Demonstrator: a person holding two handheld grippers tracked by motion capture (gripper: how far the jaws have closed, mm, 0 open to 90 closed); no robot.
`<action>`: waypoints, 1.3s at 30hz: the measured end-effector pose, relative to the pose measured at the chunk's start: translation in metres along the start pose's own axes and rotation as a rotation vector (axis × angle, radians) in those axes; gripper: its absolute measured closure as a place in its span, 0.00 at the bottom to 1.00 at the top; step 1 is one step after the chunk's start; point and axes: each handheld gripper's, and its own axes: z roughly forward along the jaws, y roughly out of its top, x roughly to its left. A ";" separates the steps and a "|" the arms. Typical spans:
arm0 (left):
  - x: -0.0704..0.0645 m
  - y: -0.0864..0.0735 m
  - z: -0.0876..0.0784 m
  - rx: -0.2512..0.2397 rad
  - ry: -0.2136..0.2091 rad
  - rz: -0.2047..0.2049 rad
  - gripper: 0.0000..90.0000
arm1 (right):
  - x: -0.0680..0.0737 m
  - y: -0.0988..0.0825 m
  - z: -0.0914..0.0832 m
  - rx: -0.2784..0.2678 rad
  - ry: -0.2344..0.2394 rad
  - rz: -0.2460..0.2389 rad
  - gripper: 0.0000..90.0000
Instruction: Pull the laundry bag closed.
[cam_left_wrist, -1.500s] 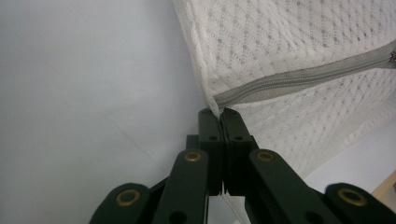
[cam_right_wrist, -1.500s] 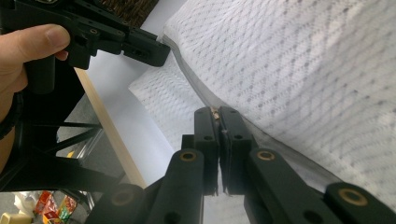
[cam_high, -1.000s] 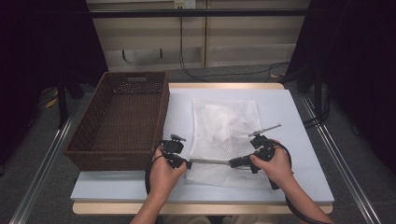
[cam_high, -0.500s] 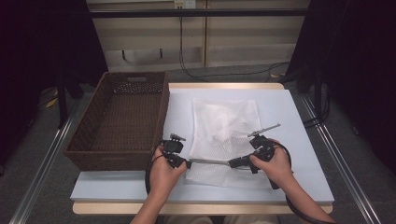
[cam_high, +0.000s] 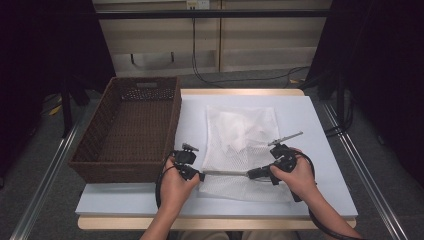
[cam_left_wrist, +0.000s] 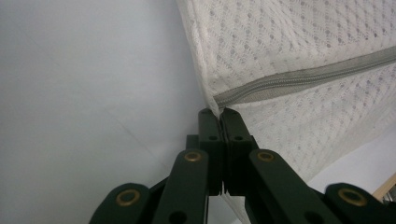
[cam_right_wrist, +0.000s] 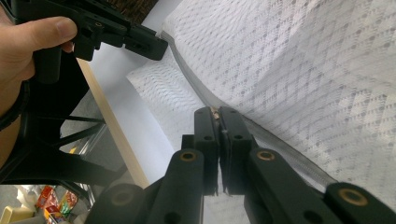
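Gripping: mesh laundry bag (cam_high: 240, 150) clamped from both ends of its grey zipper (cam_high: 225, 173).
Left tongs (cam_high: 200, 175): clenched on the zipper's left end; in the left gripper view, jaws pressed together right at the bag corner (cam_left_wrist: 212, 100), tongs (cam_left_wrist: 218, 114) lying low over the table.
Right tongs (cam_high: 250, 174): clenched on the zipper's right stretch; in the right gripper view, something small, perhaps the zipper pull, pinched at the tips (cam_right_wrist: 215, 112), too blurred to be sure.
Bag: flat on the white table top (cam_high: 310, 130), zipper stretched straight between the two sets of tips, most of the mesh lying beyond them.
Basket (cam_high: 130, 125): brown wicker, just left of the left tongs, apart from the bag.
Hands: left hand (cam_high: 175, 187) and right hand (cam_high: 300, 175) wrapped around the handles.
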 end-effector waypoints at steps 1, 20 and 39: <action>0.000 0.000 0.000 -0.008 0.002 -0.008 0.99 | 0.000 0.000 0.000 0.002 0.003 0.000 0.97; -0.002 0.001 -0.001 -0.009 -0.005 -0.011 0.99 | -0.004 -0.002 -0.005 -0.008 0.005 0.005 0.97; -0.005 0.000 -0.004 -0.007 -0.001 -0.003 0.99 | -0.004 -0.006 -0.012 -0.025 -0.005 0.014 0.97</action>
